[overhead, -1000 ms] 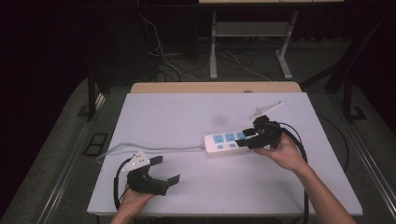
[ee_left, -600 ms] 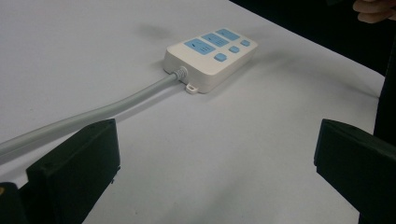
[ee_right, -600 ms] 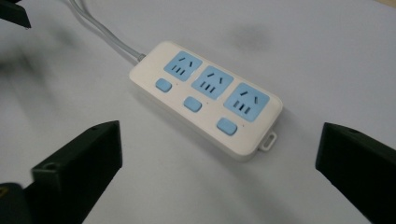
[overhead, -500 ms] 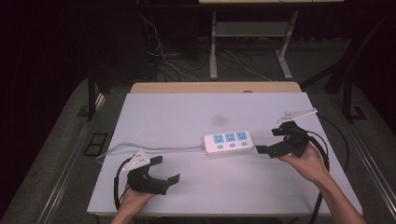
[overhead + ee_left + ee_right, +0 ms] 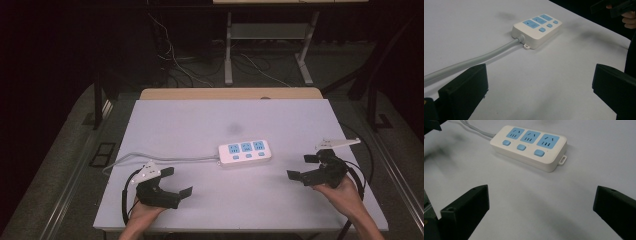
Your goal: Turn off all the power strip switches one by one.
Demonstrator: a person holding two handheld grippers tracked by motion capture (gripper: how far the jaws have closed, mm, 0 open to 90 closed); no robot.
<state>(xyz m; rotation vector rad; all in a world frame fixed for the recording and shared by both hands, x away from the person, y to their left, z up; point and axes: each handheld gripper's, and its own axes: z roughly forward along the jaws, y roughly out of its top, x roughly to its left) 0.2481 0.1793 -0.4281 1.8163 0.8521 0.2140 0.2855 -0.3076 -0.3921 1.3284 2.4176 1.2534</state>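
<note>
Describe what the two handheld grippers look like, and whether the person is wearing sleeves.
Both the left gripper and right gripper are black, with two flat, blocky, rectangular jaws. Each carries a pale grey three-cornered plate on top and trails a black cable that loops beside the hand. The left hand and right hand come in on bare forearms; no sleeves or gloves can be seen in the high view.

Power strip [image 5: 536, 28] beyond empty tool [image 5: 540, 85]
</note>
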